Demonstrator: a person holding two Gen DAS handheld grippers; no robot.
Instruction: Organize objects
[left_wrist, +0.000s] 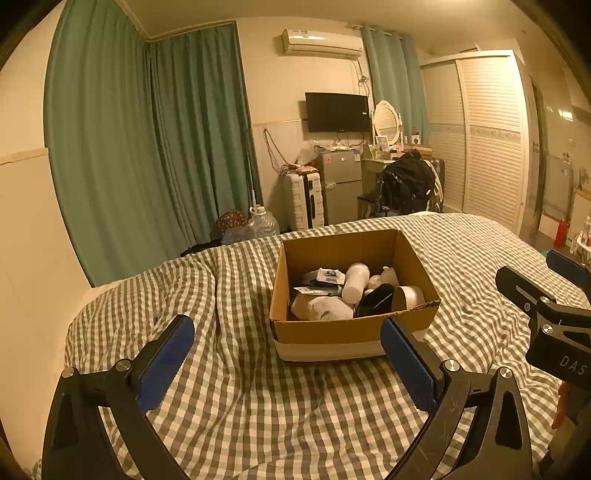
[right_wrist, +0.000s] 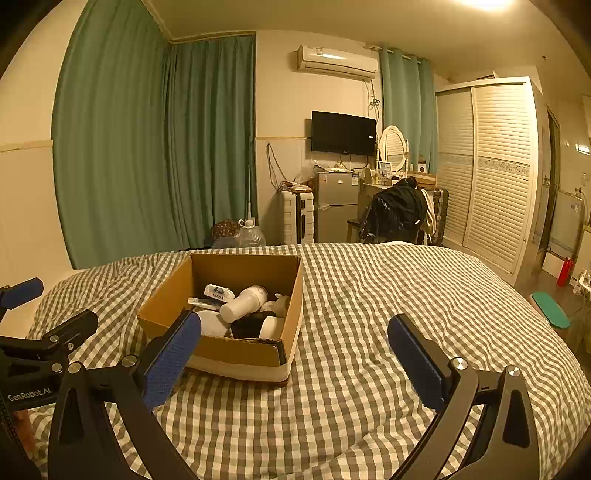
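An open cardboard box (left_wrist: 321, 334) sits on the checked bed cover (left_wrist: 240, 398). It holds a white bottle (left_wrist: 355, 282), a tissue pack (left_wrist: 325, 277), a black item (left_wrist: 375, 300), a roll (left_wrist: 408, 297) and white bags. My left gripper (left_wrist: 286, 356) is open and empty, just in front of the box. My right gripper (right_wrist: 293, 360) is open and empty, to the right of the box (right_wrist: 236, 354); the bottle (right_wrist: 243, 303) shows there too. Each gripper appears at the edge of the other's view.
Green curtains (left_wrist: 147, 147), a suitcase (left_wrist: 303, 199), a small fridge (left_wrist: 341, 184), a chair with dark clothes (left_wrist: 404, 188) and a slatted wardrobe (left_wrist: 491, 140) stand beyond the bed. A water jug (left_wrist: 263, 221) is on the floor.
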